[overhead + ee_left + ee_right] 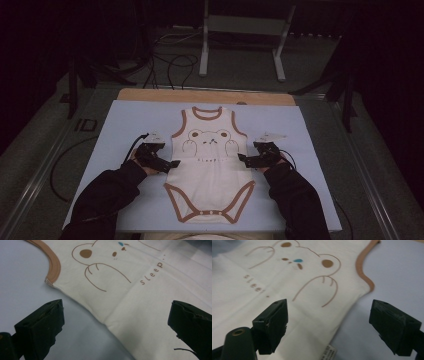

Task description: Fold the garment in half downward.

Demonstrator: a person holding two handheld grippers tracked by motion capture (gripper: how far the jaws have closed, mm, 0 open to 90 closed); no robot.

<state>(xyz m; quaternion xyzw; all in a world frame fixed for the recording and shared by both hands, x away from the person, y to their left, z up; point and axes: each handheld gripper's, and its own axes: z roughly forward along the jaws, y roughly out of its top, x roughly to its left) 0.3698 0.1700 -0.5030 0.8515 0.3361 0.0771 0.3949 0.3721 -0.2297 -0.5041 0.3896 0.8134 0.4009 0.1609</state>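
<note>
While jaws gape, bodysuit [210, 160] lies flat on mat [125, 125].

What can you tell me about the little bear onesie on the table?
The onesie is cream, soft-looking cloth with brown trim at the neck, armholes and leg openings. A bear face with two paws is drawn on the chest, and below it the word "sleep". It has snaps at the bottom and a small tag at one side seam. It lies flat, front up, neck away from the person, on a pale blue mat. The left tool and right tool sit open at its side edges.
</note>
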